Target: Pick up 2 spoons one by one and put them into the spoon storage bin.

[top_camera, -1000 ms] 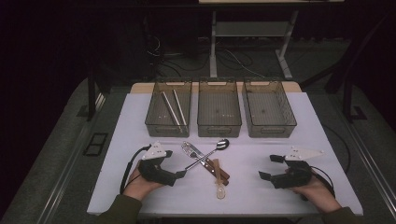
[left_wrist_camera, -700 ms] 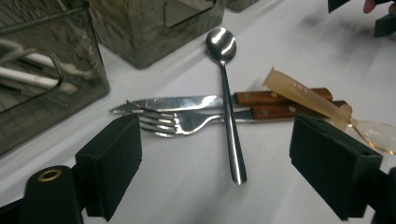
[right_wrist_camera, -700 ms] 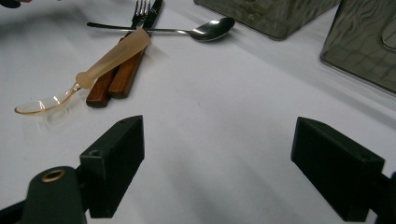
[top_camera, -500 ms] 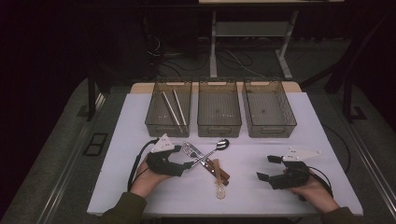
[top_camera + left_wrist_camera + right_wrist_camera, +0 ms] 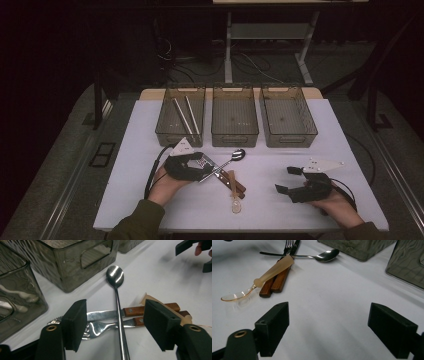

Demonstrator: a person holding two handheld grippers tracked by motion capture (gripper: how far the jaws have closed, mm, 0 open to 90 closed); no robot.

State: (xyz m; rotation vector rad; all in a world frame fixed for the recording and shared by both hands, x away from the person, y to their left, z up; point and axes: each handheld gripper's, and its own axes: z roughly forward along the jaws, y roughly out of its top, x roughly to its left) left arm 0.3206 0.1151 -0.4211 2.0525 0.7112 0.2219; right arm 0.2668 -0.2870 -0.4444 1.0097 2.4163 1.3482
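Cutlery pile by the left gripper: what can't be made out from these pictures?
- Fork tines: left gripper view, partly behind that gripper's near jaw.
- Metal spoon handle end: cut off by the bottom edge.
- Knife blade: right gripper view, cut by the top edge.
- Left gripper covers part of the pile in the high view.

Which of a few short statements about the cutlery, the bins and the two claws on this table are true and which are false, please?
1. The left claw is open, its jaws either side of the metal spoon handle. True.
2. The right claw is shut on the translucent spoon. False: it is open over bare table, and that spoon lies apart from it.
3. The left bin holds two long metal pieces. True.
4. The middle bin holds a fork. False: no fork lies in it; the fork lies on the table under the metal spoon.
5. The translucent spoon lies across the wooden handles. True.
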